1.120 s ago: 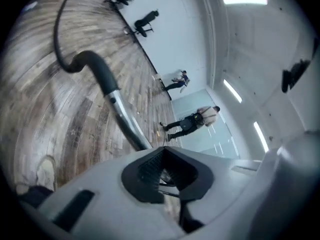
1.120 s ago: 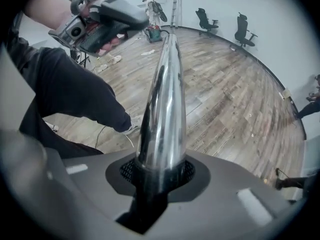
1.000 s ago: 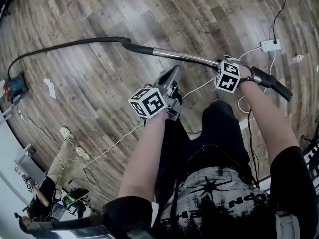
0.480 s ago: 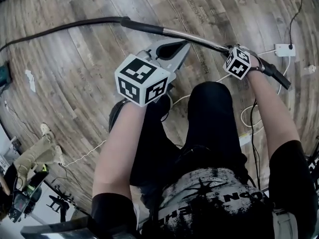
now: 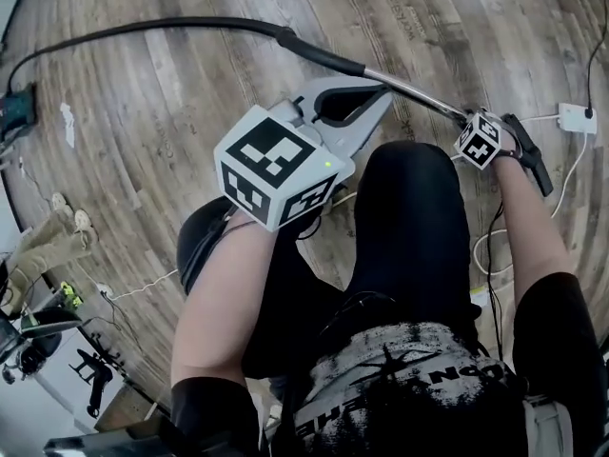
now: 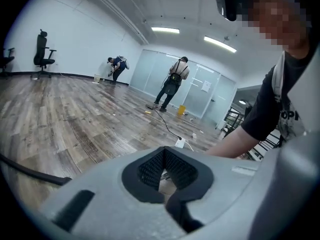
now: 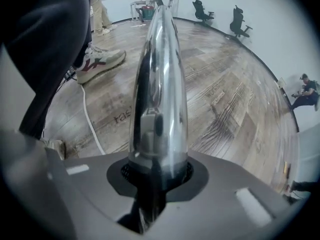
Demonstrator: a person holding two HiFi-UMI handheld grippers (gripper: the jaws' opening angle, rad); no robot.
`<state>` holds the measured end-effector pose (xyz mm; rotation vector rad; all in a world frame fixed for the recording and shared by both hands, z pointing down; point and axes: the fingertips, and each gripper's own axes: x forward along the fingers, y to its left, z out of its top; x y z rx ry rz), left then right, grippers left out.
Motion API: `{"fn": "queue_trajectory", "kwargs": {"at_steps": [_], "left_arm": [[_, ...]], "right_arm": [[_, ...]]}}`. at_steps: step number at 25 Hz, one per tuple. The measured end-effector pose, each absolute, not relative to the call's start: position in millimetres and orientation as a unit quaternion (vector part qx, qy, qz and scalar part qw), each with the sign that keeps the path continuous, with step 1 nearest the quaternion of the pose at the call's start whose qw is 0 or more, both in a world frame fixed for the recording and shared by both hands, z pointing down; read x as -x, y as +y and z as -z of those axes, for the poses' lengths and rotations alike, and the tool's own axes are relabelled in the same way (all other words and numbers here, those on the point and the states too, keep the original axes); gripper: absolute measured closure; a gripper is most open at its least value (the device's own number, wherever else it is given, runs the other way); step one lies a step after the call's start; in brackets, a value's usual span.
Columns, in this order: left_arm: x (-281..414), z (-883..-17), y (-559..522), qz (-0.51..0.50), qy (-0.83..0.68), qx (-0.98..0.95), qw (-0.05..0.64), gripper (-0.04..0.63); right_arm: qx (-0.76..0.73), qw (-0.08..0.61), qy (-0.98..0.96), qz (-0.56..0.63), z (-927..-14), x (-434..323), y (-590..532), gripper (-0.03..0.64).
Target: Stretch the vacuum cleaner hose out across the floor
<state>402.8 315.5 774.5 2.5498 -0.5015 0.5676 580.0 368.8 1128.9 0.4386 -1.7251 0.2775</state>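
Observation:
The black vacuum hose (image 5: 143, 29) runs over the wood floor from the far left to a black cuff (image 5: 319, 53). From the cuff a chrome wand tube (image 5: 414, 89) leads right to a black handle (image 5: 528, 155). My right gripper (image 5: 473, 127) is around that tube near the handle, its jaws closing on it. In the right gripper view the tube (image 7: 160, 74) rises straight out of the pads of the right gripper (image 7: 156, 176). My left gripper (image 5: 381, 98) hangs shut and empty just short of the tube. In its own view the left gripper (image 6: 167, 169) holds nothing.
A white power strip (image 5: 577, 119) and cables lie at the right. A blue device (image 5: 17, 112) sits where the hose ends at the left. Another person's shoes (image 5: 57, 227) stand at the left edge. A sneaker (image 7: 100, 64) is beside the tube. People (image 6: 175, 79) work far off.
The left gripper has come up closer to the head camera and toward the wand. The right gripper and the tube have shifted right, and the hose's cuff end has followed rightward.

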Motion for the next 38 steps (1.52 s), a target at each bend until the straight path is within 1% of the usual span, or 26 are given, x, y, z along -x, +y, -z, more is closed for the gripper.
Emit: {"fn": "queue_trajectory", "kwargs": {"at_steps": [5, 9, 16, 19, 23, 30, 36, 37, 38], "left_arm": [[-386.8, -790.4, 338.2, -0.244, -0.208, -0.917, 0.236, 0.594], [-382.9, -794.6, 340.0, -0.245, -0.223, -0.912, 0.243, 0.594], [-394.1, -774.3, 338.2, -0.218, -0.226, -0.918, 0.243, 0.594], [-395.6, -776.1, 341.3, -0.222, -0.229, -0.917, 0.238, 0.594], [-393.7, -777.9, 337.8, -0.224, -0.227, -0.917, 0.238, 0.594], [-383.9, -783.8, 333.1, -0.238, -0.214, -0.922, 0.220, 0.594], [-381.9, -791.6, 323.3, -0.247, -0.193, -0.926, 0.211, 0.594], [-380.7, -788.7, 315.8, -0.244, -0.185, -0.928, 0.212, 0.594], [-378.5, -785.6, 306.6, -0.239, -0.179, -0.930, 0.215, 0.594]], "right_arm": [[-0.174, 0.630, -0.747, -0.121, -1165.3, -571.9, 388.7, 0.538], [-0.164, 0.632, -0.745, -0.139, -1177.9, -565.8, 395.5, 0.528], [-0.102, 0.641, -0.738, -0.187, -1204.5, -563.5, 433.1, 0.425], [-0.096, 0.642, -0.735, -0.197, -1209.5, -570.0, 446.9, 0.409], [-0.126, 0.627, -0.733, -0.232, -1203.2, -578.6, 450.3, 0.389], [-0.149, 0.623, -0.729, -0.241, -1193.0, -582.1, 449.7, 0.409], [-0.153, 0.638, -0.712, -0.249, -1188.3, -588.3, 451.3, 0.434], [-0.158, 0.643, -0.706, -0.253, -1182.2, -587.2, 448.5, 0.457], [-0.165, 0.647, -0.698, -0.257, -1172.6, -585.7, 444.6, 0.536]]}}
